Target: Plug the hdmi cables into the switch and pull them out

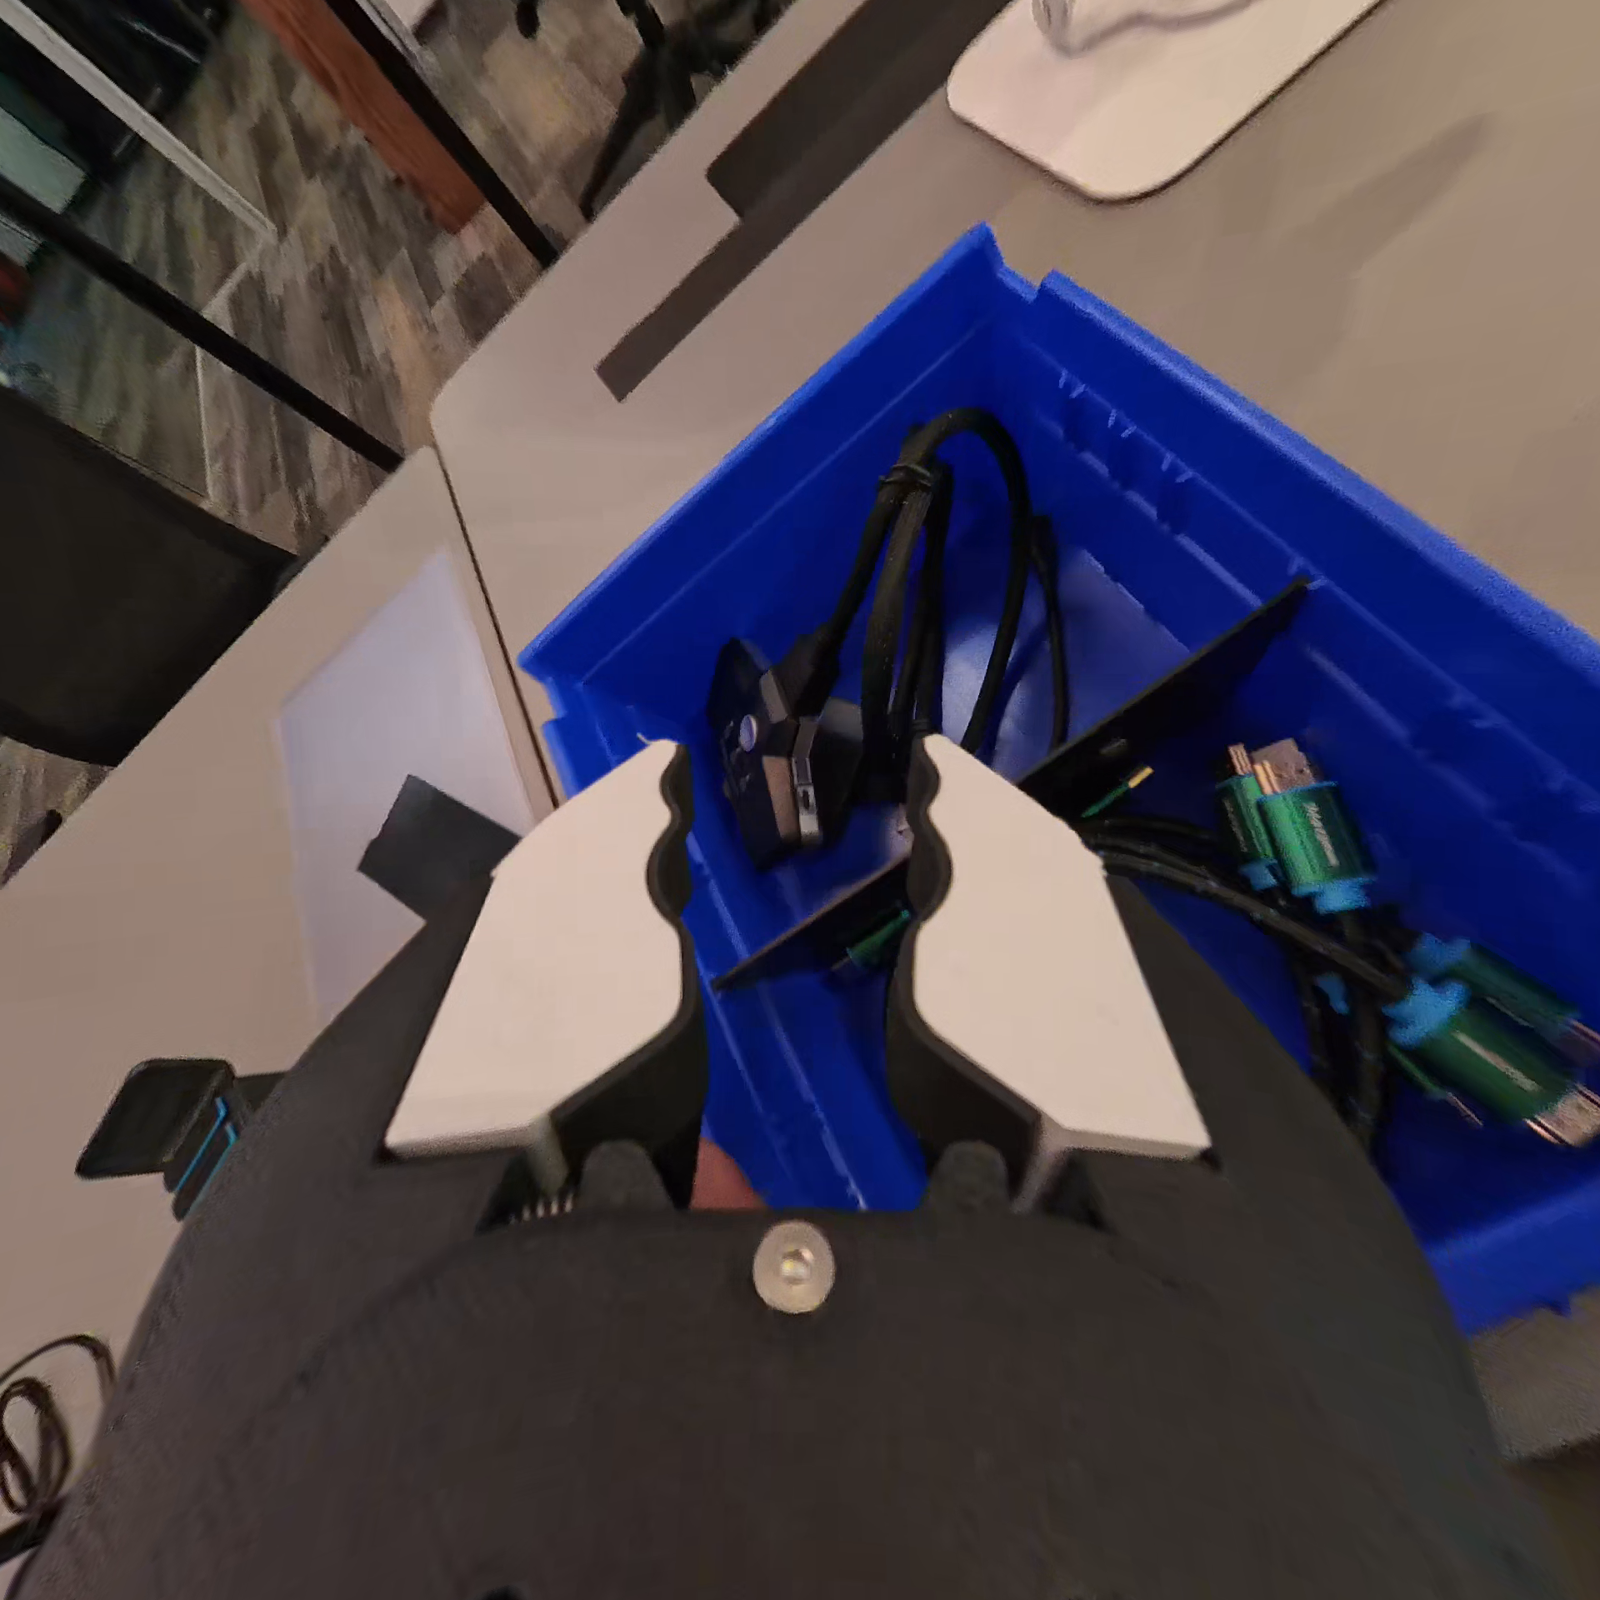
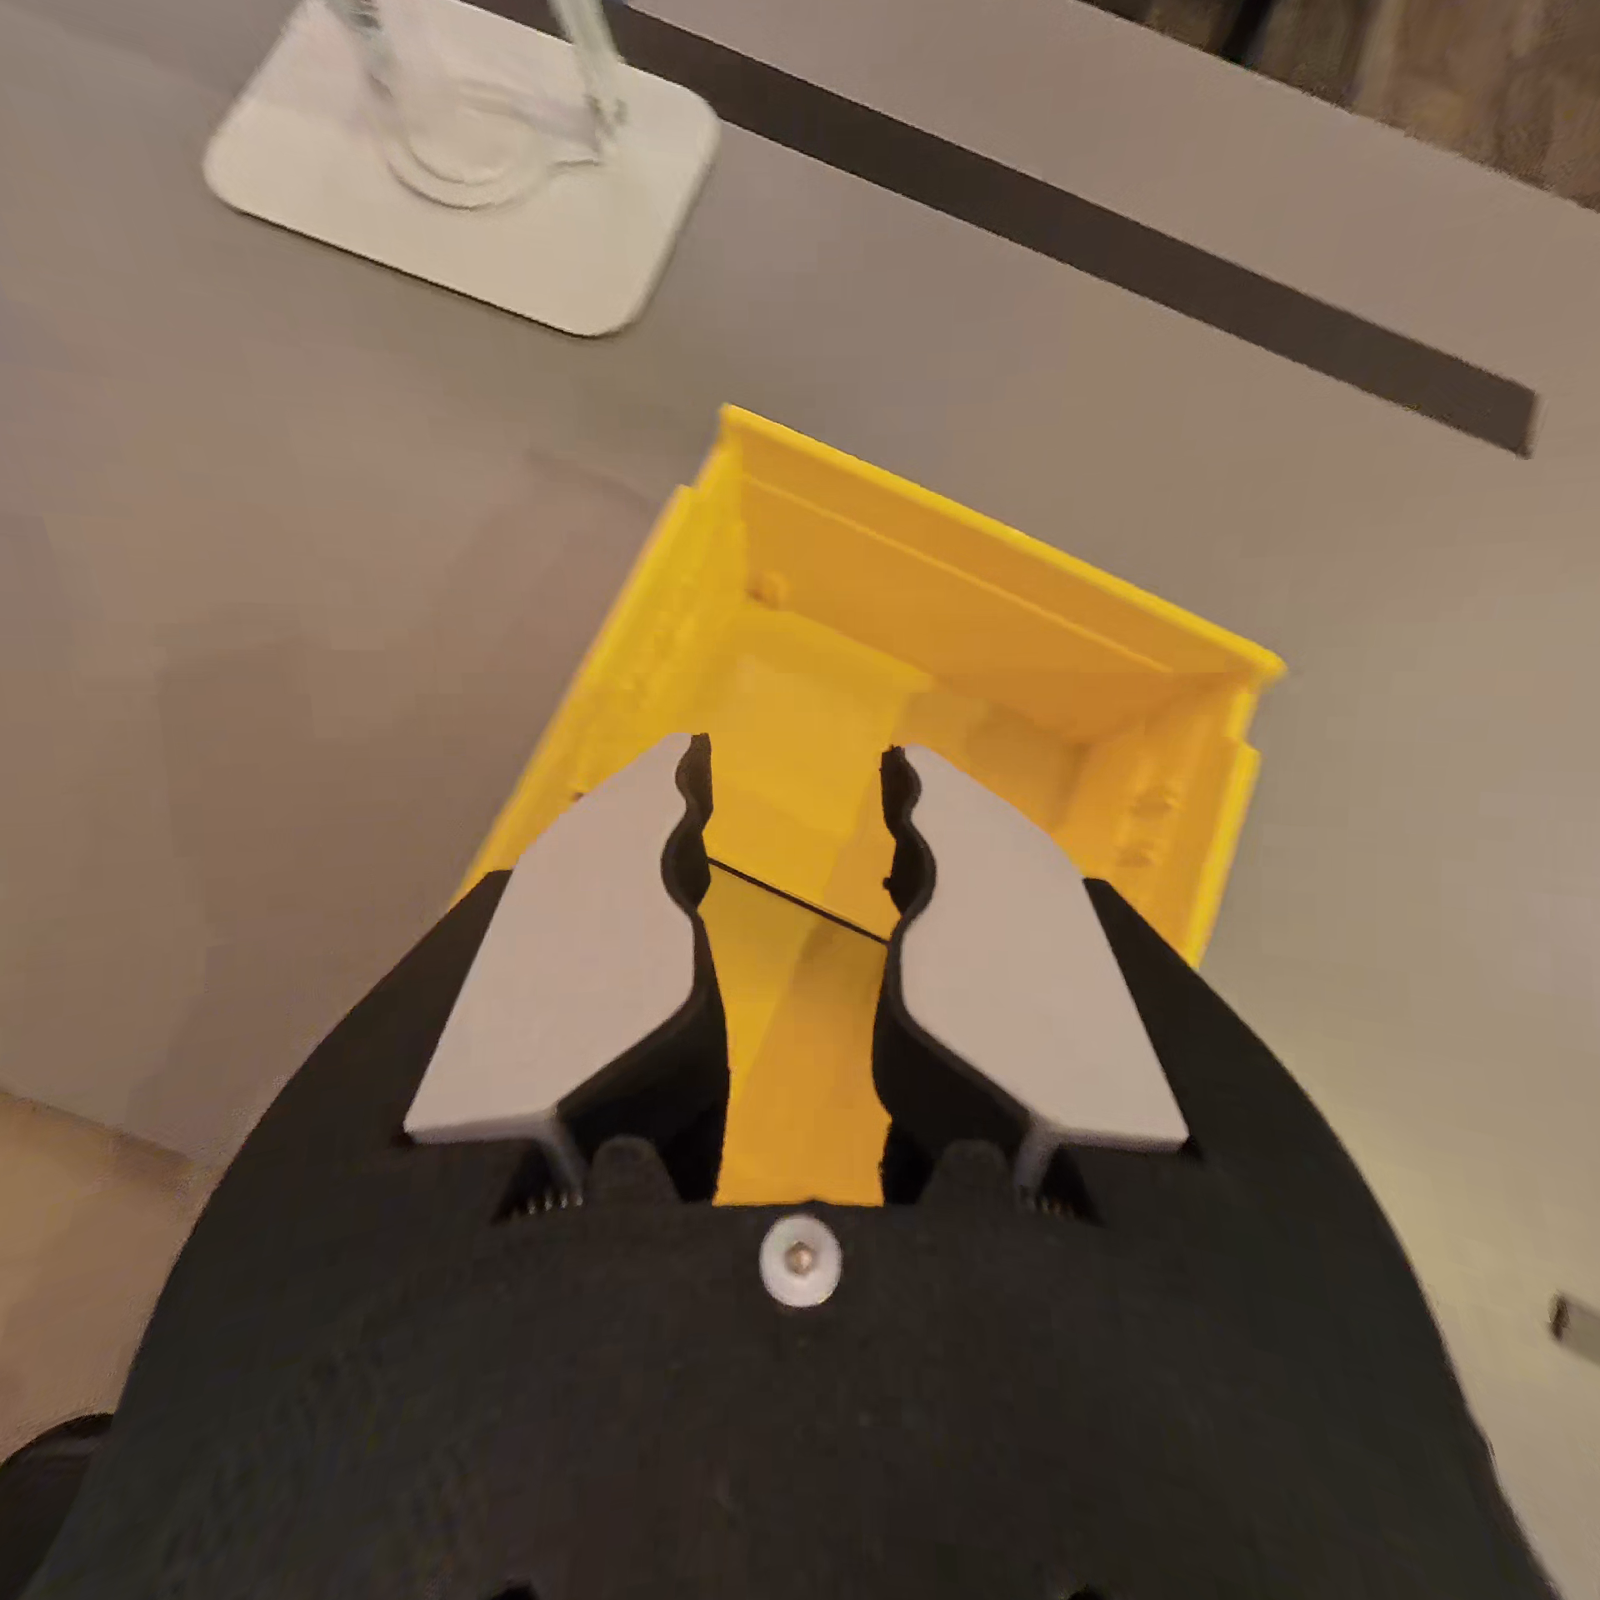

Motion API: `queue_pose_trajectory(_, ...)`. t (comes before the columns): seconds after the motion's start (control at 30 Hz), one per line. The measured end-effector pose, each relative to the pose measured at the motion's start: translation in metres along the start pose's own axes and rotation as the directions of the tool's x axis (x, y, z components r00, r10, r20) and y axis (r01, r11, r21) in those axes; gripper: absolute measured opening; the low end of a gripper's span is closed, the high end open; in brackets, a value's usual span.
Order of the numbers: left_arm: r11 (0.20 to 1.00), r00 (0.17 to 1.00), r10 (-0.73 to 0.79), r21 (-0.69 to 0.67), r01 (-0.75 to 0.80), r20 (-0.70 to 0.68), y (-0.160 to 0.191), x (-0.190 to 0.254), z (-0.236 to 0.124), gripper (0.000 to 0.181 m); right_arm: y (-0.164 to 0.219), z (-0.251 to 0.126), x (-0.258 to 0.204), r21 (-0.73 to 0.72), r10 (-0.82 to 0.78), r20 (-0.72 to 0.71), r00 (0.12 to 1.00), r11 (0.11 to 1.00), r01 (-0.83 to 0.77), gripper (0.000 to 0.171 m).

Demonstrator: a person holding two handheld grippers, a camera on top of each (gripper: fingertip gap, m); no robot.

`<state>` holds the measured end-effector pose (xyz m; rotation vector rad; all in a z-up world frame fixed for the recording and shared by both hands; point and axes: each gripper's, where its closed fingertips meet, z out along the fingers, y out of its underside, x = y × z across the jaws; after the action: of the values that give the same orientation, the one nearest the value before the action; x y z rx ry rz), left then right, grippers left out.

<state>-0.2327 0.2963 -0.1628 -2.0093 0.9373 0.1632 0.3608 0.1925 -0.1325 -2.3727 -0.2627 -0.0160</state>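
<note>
Both claws gape empty; left claw (image 1: 801, 753) over switch (image 1: 770, 770), whose tied cord (image 1: 918, 554) just beyond may snag on lifting

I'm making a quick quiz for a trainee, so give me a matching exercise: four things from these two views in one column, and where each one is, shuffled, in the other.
Things:
1. switch
2. green-ended hdmi cables
3. left gripper
4. right gripper

Places:
A. over the yellow bin, jaws apart
B. blue bin, compartment far side of the black divider
C. over the blue bin, jaws apart
D. blue bin, compartment near side of the divider

Pairs: 1-B, 2-D, 3-C, 4-A
</note>
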Motion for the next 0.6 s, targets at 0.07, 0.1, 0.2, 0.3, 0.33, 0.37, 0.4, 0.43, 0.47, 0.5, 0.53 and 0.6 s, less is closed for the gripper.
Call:
queue_pose_trajectory(0.07,0.997,0.998,0.017,-0.075,-0.022,-0.063,0.005,0.011,0.025,0.05,-0.013,0.005,-0.028,0.021,-0.053,0.051,0.997,0.998,0.052,0.035)
queue_pose_trajectory(0.1,0.995,0.996,0.018,-0.099,-0.026,-0.082,0.007,0.016,0.035,0.05,-0.018,0.007,-0.04,0.027,-0.078,0.063,0.995,0.997,0.076,0.035)
queue_pose_trajectory(0.2,0.985,0.997,0.075,-0.153,-0.08,-0.033,0.011,0.014,0.056,0.03,-0.028,0.017,-0.074,0.028,-0.17,0.087,0.982,0.985,0.168,0.033)
queue_pose_trajectory(0.3,0.993,0.997,0.061,-0.101,-0.065,-0.036,0.003,0.018,0.062,0.007,-0.034,0.028,-0.101,0.03,-0.245,0.111,0.963,0.969,0.243,0.031)
queue_pose_trajectory(0.33,0.994,0.998,0.066,-0.083,-0.067,-0.018,0.001,0.017,0.061,0.007,-0.035,0.031,-0.109,0.037,-0.263,0.12,0.957,0.965,0.26,0.03)
queue_pose_trajectory(0.37,0.996,0.997,0.071,-0.062,-0.071,-0.005,-0.001,0.015,0.06,0.007,-0.037,0.033,-0.116,0.045,-0.275,0.133,0.952,0.961,0.271,0.03)
queue_pose_trajectory(0.4,0.997,0.998,0.066,-0.042,-0.066,0.003,-0.004,0.013,0.058,0.007,-0.039,0.035,-0.124,0.052,-0.283,0.148,0.948,0.959,0.278,0.03)
queue_pose_trajectory(0.43,0.998,0.999,0.054,-0.025,-0.054,0.008,-0.007,0.011,0.055,0.007,-0.041,0.036,-0.13,0.059,-0.29,0.16,0.943,0.957,0.284,0.03)
queue_pose_trajectory(0.47,0.999,0.999,0.04,-0.008,-0.04,0.008,-0.009,0.009,0.053,0.007,-0.042,0.037,-0.136,0.068,-0.3,0.168,0.939,0.954,0.293,0.03)
queue_pose_trajectory(0.5,1.0,1.0,0.025,0.005,-0.025,0.007,-0.011,0.006,0.051,0.007,-0.044,0.038,-0.142,0.076,-0.31,0.177,0.934,0.95,0.301,0.03)
queue_pose_trajectory(0.53,1.0,1.0,0.015,0.017,-0.015,0.017,-0.012,0.003,0.048,0.007,-0.045,0.038,-0.147,0.084,-0.317,0.188,0.93,0.948,0.307,0.03)
queue_pose_trajectory(0.6,0.999,1.0,-0.003,0.052,0.001,0.031,-0.016,-0.003,0.042,0.007,-0.047,0.04,-0.155,0.093,-0.322,0.211,0.923,0.946,0.309,0.03)
